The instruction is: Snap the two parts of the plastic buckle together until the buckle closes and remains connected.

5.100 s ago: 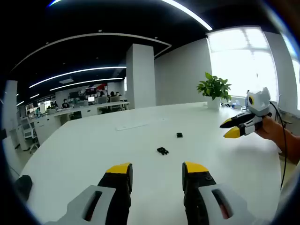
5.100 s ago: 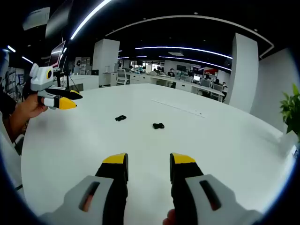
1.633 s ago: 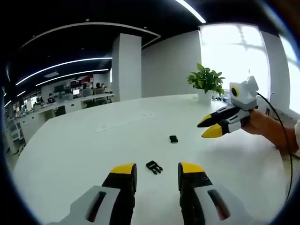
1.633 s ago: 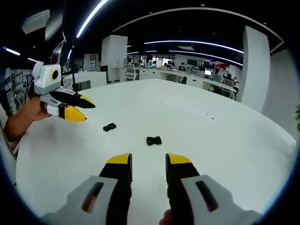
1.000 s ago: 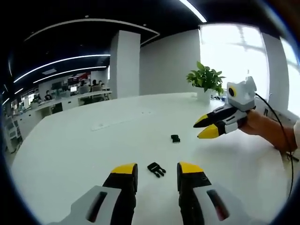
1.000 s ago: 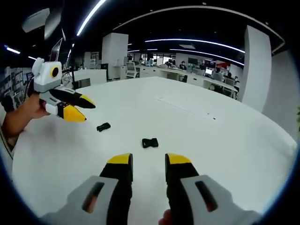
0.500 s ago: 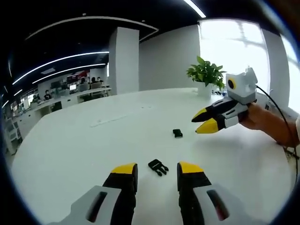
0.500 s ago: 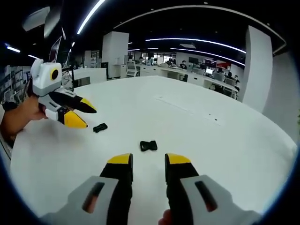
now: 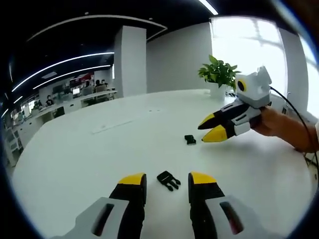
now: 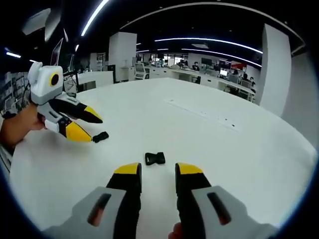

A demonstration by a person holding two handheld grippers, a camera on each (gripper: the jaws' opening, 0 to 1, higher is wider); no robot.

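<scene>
We read no labels or writing. On the white table point(image 9: 75, 159), each buckle half point(image 9: 168, 179) point(image 10: 155, 158) lies before the empty, slightly parted left gripper point(image 9: 167, 180) and right gripper point(image 10: 157, 171); office desks probably behind.

Opposed low views, perhaps near — sharing table point(image 9: 75, 149), buckle halves point(image 10: 155, 158)

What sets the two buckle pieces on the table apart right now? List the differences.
The pronged buckle piece lies just ahead of the left hand-held gripper, between its open jaws. The small buckle piece lies farther off, by the tips of the right hand-held gripper.
The pronged piece looks longer, with visible prongs; the small piece looks stubbier and blockier.
Both are black plastic, lie apart on the white table, and neither is gripped.
</scene>
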